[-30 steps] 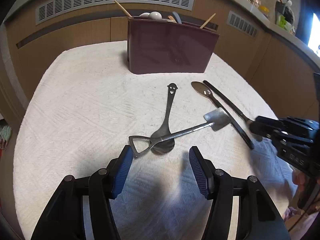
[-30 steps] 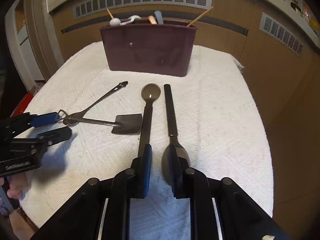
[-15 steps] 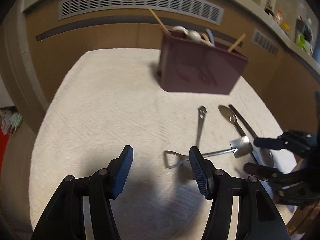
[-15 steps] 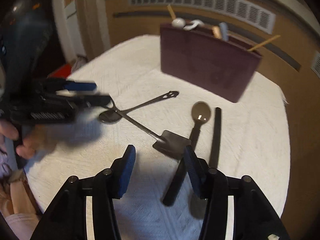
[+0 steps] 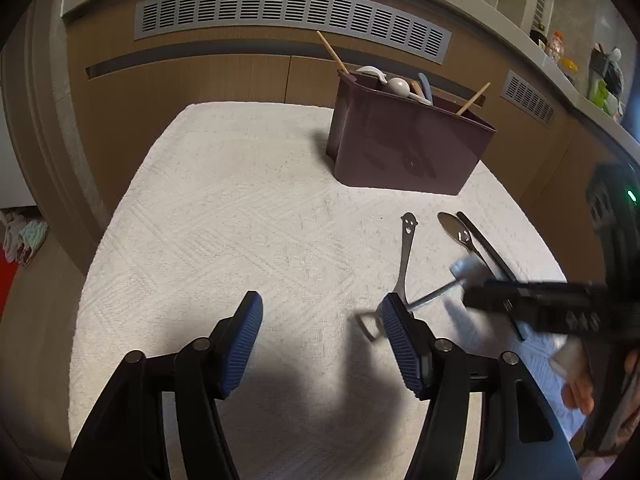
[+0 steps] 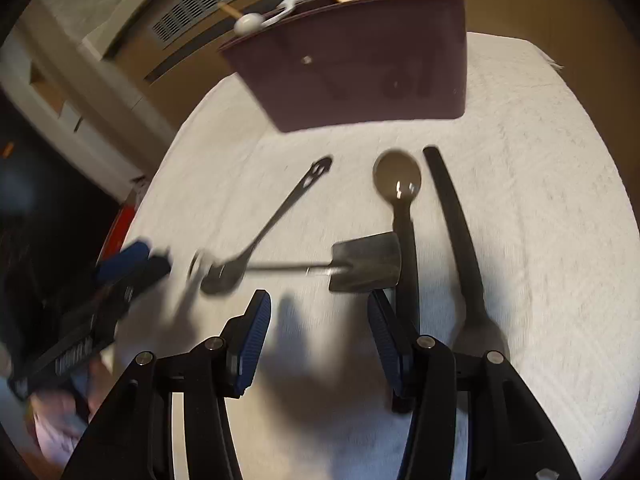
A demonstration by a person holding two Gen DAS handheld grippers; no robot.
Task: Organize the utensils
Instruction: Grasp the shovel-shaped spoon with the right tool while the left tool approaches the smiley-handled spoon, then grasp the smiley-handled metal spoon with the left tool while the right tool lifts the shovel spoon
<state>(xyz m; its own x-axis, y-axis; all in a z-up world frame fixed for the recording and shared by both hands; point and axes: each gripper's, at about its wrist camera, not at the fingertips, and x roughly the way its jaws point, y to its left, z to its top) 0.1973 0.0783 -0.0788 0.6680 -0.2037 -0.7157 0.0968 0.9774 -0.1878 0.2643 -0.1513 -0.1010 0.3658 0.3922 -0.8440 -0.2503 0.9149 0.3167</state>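
Several utensils lie on the white cloth (image 5: pixel 248 216): a metal smiley-handled spoon (image 5: pixel 407 248) (image 6: pixel 276 220), a small shovel-shaped spoon (image 6: pixel 360 266) lying across it, a dark spoon (image 6: pixel 400 200) and a black-handled utensil (image 6: pixel 456 224). A maroon holder (image 5: pixel 404 148) (image 6: pixel 360 68) at the back holds chopsticks and spoons. My left gripper (image 5: pixel 320 332) is open and empty, left of the shovel spoon (image 5: pixel 436 294). My right gripper (image 6: pixel 318 328) is open and empty, just in front of the shovel spoon's shaft. It appears blurred in the left wrist view (image 5: pixel 532 300).
Wooden cabinets with vent grilles (image 5: pixel 288 20) stand behind the table. The cloth's edges drop off at left and right. The left gripper appears blurred at the left of the right wrist view (image 6: pixel 128 268).
My right gripper has let go of the black-handled utensil, opened and moved left to the shovel spoon. My left gripper has drawn back to the left, away from the shovel spoon's handle.
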